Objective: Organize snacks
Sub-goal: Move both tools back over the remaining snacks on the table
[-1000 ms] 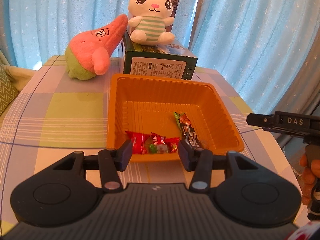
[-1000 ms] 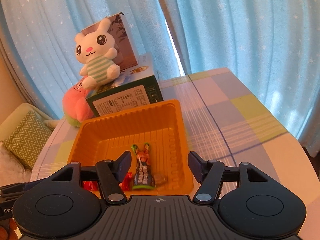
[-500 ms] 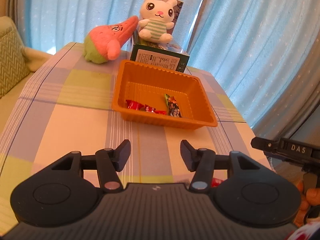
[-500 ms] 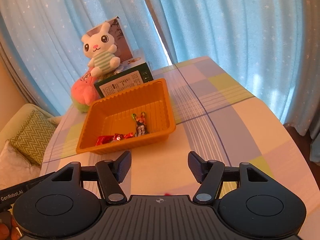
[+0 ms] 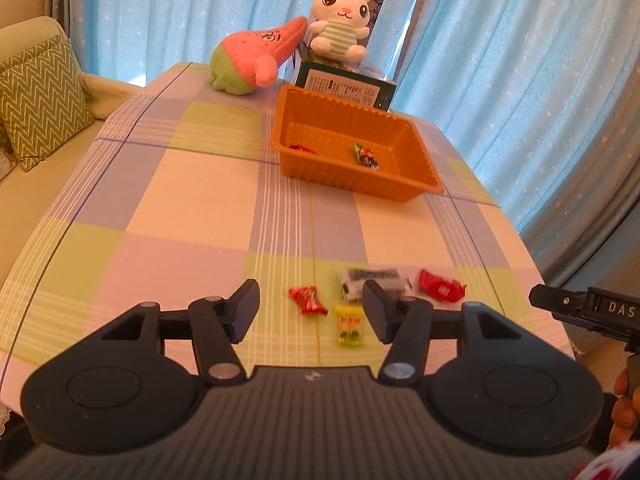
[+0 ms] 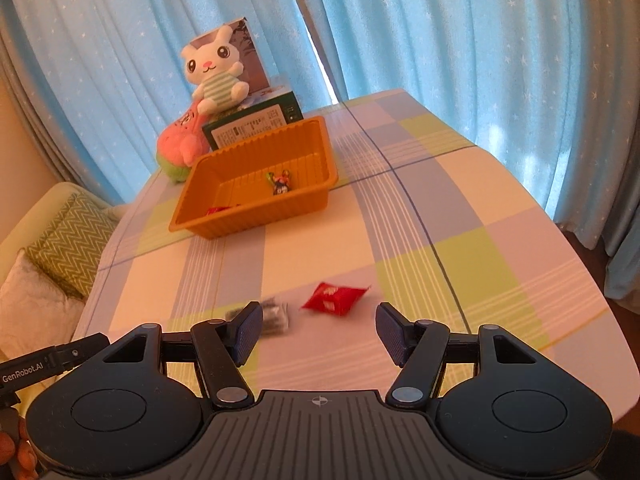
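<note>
Both claws, the left claw (image 5: 311,309) and right claw (image 6: 316,334), hang apart and empty over loose snacks (image 5: 308,300) near the counter (image 5: 200,184) edge, apparently choosing; the left's jaws have just been opening. Orange tray (image 5: 352,184) beyond holds a few.

orange ribbed plastic tray (image 5: 404,188) showing slight gloss | checked pastel cloth table cover (image 5: 192,184) lying matt, woven | red foil snack packet (image 6: 334,300) glinting, crinkly | white plush rabbit (image 5: 340,20) looking fuzzy
</note>
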